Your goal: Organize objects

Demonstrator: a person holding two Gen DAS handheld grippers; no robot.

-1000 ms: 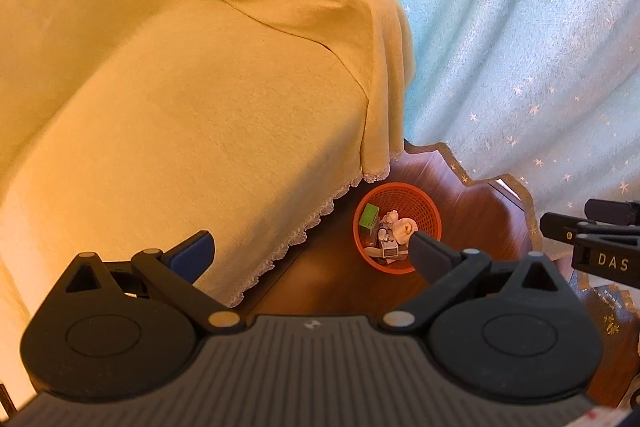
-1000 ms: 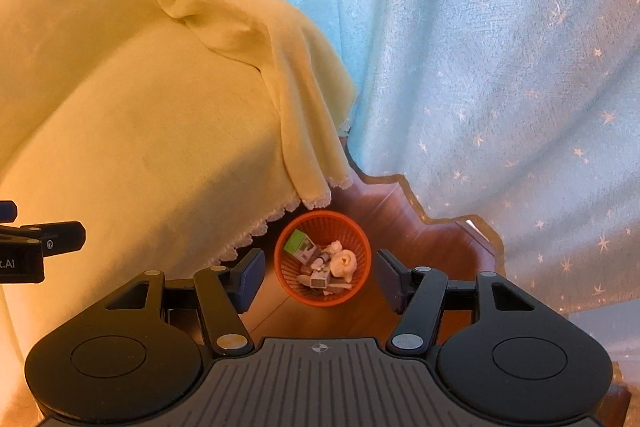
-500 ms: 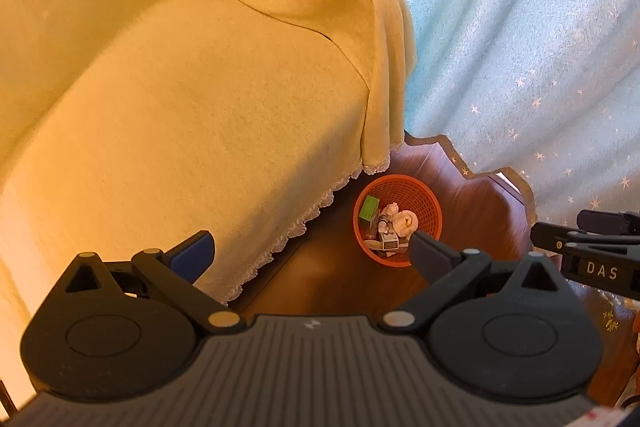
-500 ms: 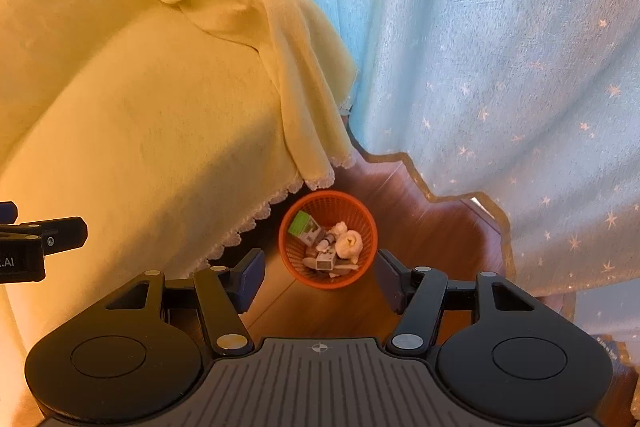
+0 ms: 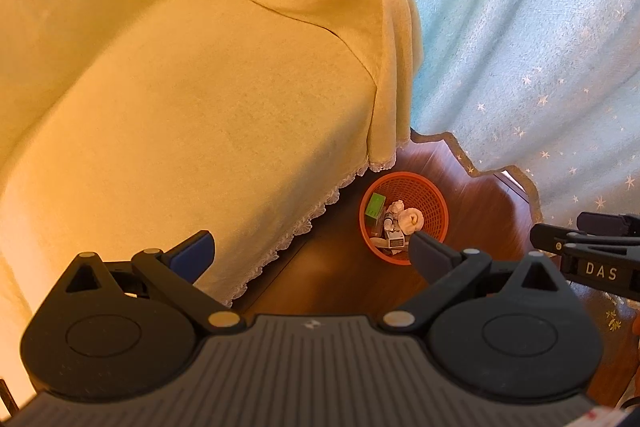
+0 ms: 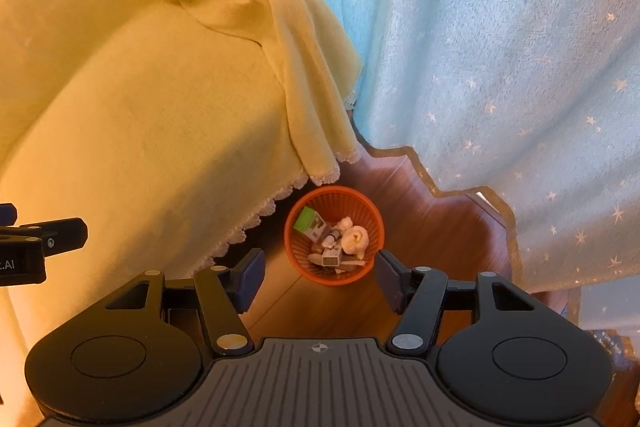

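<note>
Compared with a second ago, the round orange plastic mesh basket (image 6: pixel 334 235) is sitting slightly lower and further right in the right wrist view, and a little higher in the left wrist view (image 5: pixel 403 217); its contents are lying as before. Both grippers are keeping the same spread as in the earlier frames.

The left gripper (image 5: pixel 311 254) is hanging over the floor with its two fingers wide apart and nothing between them. The right gripper (image 6: pixel 319 277) is likewise standing with its fingers apart and empty, framing the basket's near rim from above.

Count: one basket, standing on the dark brown wooden floor (image 6: pixel 432 239) just beside the lace-edged hem of one pale yellow fleece blanket (image 6: pixel 152 107) draped over a piece of furniture. Inside the basket: one green and white carton (image 6: pixel 309 223), one crumpled white wad of paper (image 6: pixel 355 239), one small white box (image 6: pixel 331 259); other small pieces are too jumbled to count. One light blue curtain with star print (image 6: pixel 500 47) is hanging behind.
</note>
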